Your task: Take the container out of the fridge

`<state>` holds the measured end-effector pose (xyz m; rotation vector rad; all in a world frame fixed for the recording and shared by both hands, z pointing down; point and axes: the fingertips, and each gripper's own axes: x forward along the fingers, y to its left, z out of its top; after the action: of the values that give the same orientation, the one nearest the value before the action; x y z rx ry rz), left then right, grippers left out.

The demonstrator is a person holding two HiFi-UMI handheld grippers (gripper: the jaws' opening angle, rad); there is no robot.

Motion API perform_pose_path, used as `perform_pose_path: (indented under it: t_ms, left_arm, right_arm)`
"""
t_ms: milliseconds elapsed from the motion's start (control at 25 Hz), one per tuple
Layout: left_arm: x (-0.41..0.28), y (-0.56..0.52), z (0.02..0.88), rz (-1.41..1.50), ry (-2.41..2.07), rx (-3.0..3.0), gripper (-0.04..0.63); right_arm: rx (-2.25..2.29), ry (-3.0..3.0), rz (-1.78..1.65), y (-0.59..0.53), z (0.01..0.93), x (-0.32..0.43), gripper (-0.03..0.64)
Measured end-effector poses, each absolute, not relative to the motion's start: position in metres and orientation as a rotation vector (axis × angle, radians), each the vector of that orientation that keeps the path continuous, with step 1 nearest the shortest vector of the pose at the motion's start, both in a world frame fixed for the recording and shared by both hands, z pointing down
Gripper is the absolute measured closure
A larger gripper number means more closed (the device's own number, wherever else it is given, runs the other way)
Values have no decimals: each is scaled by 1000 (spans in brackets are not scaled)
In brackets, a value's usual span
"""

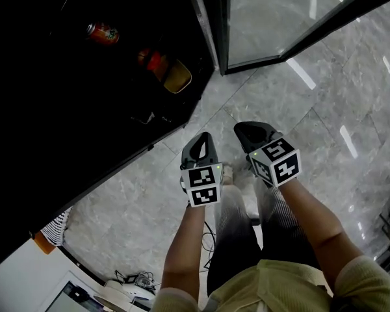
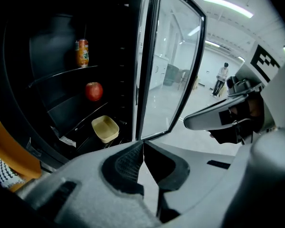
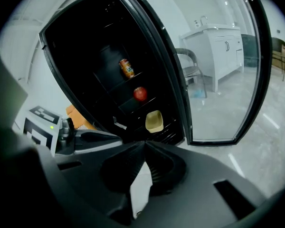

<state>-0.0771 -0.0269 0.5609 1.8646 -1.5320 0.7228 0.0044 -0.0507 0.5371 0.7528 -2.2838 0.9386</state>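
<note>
The left hand-held gripper [image 2: 142, 145] and right hand-held gripper [image 3: 145, 145], both with jaws pressed together on nothing, hang outside the open fridge [image 1: 84, 116], where the yellow container [image 2: 105, 128] sits on a low shelf below the apple [image 2: 93, 91].

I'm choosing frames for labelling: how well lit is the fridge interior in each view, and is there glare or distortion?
Head view: fridge interior near black, light streaks glare on floor. Left gripper view: container and apple readable, fisheye bows the door. Right gripper view: same bowing, dark corners.
</note>
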Motion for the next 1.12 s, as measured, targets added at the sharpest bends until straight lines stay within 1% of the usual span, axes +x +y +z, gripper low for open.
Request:
perform_pose_path:
  t_ms: [360,680,1120]
  left_arm:
    - [-99,-51,621,851,-1598,1862,572]
    - [-117,-85,655,864,-1687,1836,572]
    - [-137,-119,693,919,-1700,1792,571]
  right_arm:
    - [722,-2266,912,-68,576,-2,588]
    - [698,-2247,921,-79,614,-8,588]
    - [668,-2241,938,-105,647,-18,588]
